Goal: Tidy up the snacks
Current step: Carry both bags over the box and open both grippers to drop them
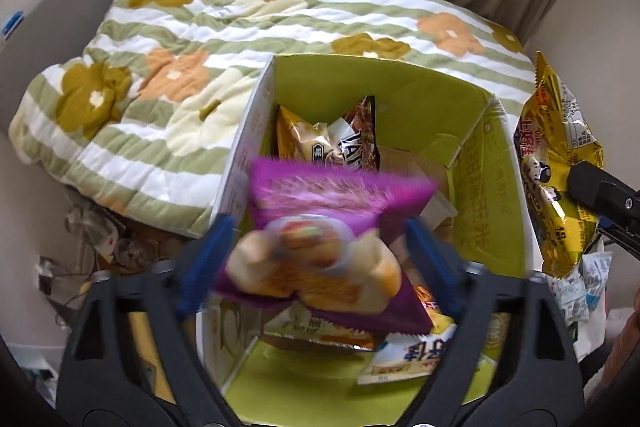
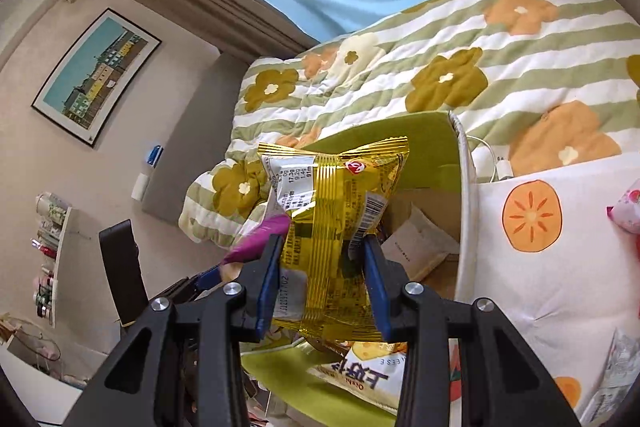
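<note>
The left gripper [image 1: 316, 259] holds a blurred purple snack bag [image 1: 332, 239] upright over the green box [image 1: 488, 163]; the right gripper [image 2: 324, 287] clamps an upright gold snack bag [image 2: 332, 227] beside it.

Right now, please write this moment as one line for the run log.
left tongs: purple snack bag between them, over green box | right tongs: shut on gold snack bag | box: holds snacks already
</note>
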`<state>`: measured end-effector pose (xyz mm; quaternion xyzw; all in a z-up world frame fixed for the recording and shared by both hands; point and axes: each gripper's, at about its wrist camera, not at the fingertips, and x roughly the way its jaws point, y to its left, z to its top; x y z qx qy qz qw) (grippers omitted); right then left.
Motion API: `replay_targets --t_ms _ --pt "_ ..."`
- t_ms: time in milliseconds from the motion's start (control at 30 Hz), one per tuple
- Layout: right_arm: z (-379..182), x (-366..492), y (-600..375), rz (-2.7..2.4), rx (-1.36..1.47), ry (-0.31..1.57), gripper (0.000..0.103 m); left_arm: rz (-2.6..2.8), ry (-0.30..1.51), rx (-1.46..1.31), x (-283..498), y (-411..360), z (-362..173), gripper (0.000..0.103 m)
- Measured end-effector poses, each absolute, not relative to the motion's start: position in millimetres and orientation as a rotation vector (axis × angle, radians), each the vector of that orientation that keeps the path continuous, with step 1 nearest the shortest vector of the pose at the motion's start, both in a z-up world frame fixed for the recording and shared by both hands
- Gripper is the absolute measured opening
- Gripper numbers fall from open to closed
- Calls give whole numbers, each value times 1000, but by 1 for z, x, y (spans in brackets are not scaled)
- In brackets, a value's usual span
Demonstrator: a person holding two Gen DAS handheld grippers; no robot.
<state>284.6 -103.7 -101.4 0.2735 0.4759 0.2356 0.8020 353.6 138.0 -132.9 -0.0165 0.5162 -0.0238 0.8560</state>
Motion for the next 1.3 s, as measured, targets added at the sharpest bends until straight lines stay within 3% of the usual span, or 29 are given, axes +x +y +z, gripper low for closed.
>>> replay_targets --t_ms 700,767,800,833,900,1300 --pt "-131 330 -64 422 393 1116 37 -77 1056 -22 337 178 -139 103" --pt "-132 332 -66 413 406 1117 41 -75 1061 -22 337 179 -139 103" --pt "-131 332 -67 409 413 1109 50 -80 1069 -23 337 179 -139 103" --pt "-130 331 -68 406 414 1101 67 -81 1073 -25 336 180 -140 103" --pt "-127 326 -69 401 414 1075 90 -77 1073 -24 333 182 -139 103" --pt "-118 286 -70 363 377 1047 92 -96 1055 -31 311 178 -126 103"
